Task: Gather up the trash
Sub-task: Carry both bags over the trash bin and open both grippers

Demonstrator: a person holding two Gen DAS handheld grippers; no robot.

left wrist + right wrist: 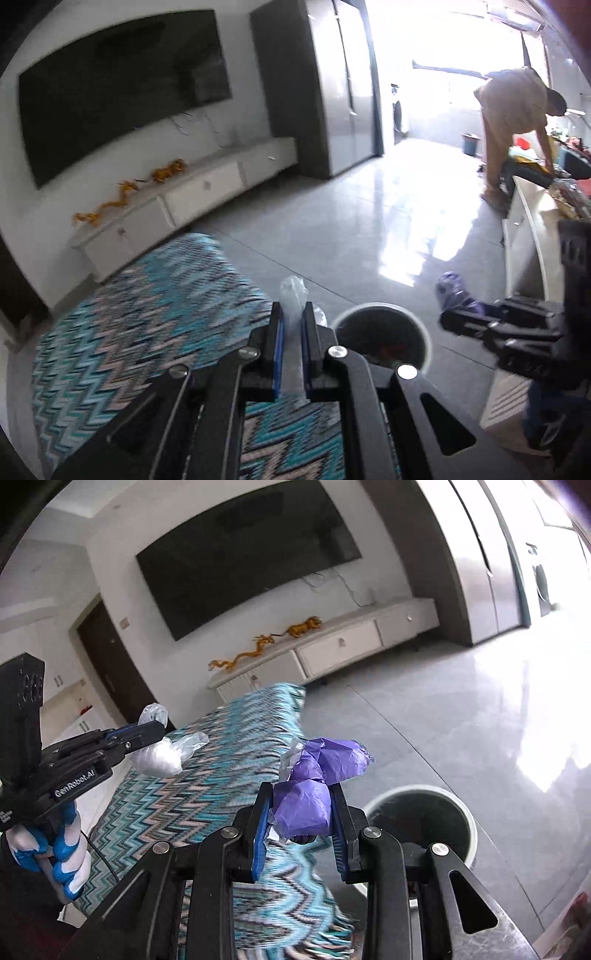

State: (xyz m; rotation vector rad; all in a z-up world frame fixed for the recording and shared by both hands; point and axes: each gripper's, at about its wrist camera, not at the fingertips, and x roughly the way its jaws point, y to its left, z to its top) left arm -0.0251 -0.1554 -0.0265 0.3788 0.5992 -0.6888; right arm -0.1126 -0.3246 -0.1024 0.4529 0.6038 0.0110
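Both tongs carry rubbish toward the round white-rimmed waste bin point(421, 823) at lower right of the right view. The left gripper point(293, 325) is clamped tight on a crumpled clear plastic wrapper point(293, 295); the right gripper point(301, 812) pinches a wadded purple paper ball point(314, 786), held above the zigzag teal rug point(207, 786), presumably to drop both in together.

A glossy grey tiled floor point(461, 709) carries a zigzag rug point(229, 760) and round bin point(466, 814).
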